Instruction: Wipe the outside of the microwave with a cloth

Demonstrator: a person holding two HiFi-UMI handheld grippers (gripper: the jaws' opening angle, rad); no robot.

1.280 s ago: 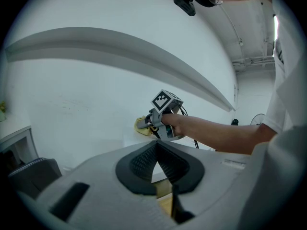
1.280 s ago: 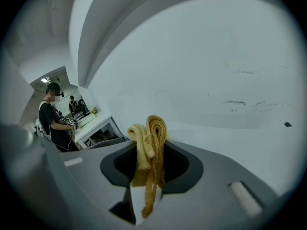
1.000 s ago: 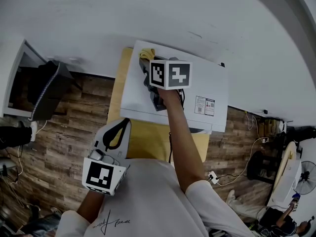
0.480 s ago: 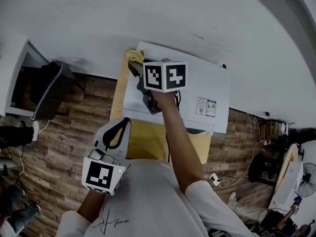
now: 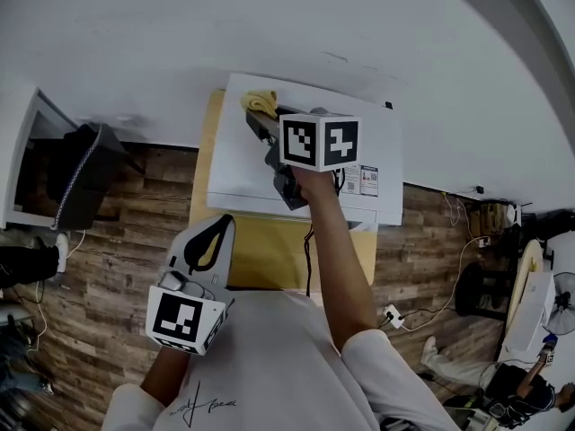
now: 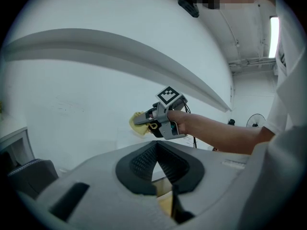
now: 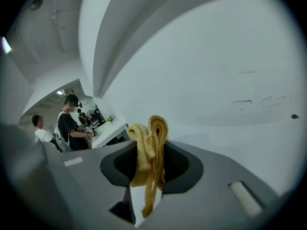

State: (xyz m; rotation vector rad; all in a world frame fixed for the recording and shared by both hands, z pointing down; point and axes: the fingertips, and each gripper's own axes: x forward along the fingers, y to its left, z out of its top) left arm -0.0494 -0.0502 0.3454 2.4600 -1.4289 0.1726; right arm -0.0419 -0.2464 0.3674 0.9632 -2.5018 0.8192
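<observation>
Right claw (image 7: 149,169) pinching one cloth (image 7: 156,128), one microwave (image 5: 235,164)

Right tongs (image 5: 258,119) clamped, arm outstretched; left tongs (image 5: 216,233) closed.

We see the right gripper (image 7: 151,166) with its jaws closed on a folded yellow cloth (image 7: 152,135), which stands up at frame centre. A white wall (image 7: 230,71) fills the upper right. At far left, two people (image 7: 70,123) stand by a white tabletop (image 7: 109,130).
</observation>
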